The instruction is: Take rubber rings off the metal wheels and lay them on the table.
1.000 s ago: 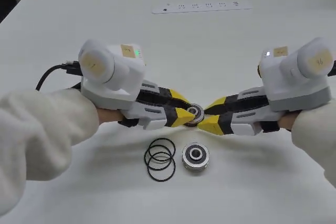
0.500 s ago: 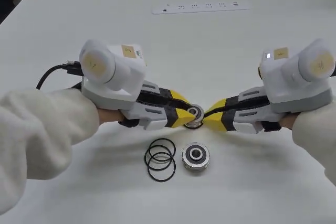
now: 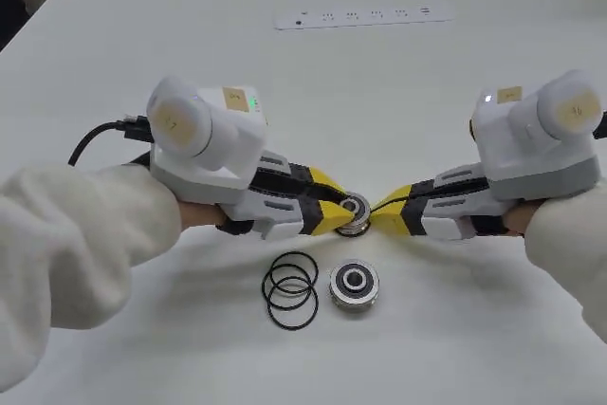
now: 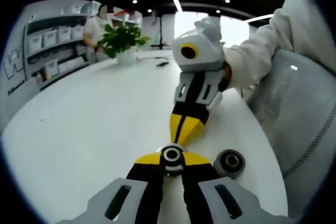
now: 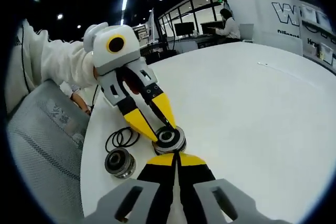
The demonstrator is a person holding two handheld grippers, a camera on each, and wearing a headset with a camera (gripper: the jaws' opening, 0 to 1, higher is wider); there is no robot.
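Rubber rings (image 3: 289, 288): three lie loose on bench (image 3: 427, 101), near us, just beside spare metal wheel (image 3: 354, 284). We hold second wheel (image 3: 355, 206) between gripper tips, left gripper (image 3: 341, 217) clamped across it. Right gripper (image 3: 381, 211) jaws pressed together at wheel's rim; whether they pinch ring, we cannot tell. We judge rings light, soft, stretchy: pinch at outer edge, peel sideways.

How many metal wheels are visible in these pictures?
2. One metal wheel is held in the left hand-held gripper, with the right hand-held gripper touching it; the other wheel lies on the table, beside the loose rubber rings.
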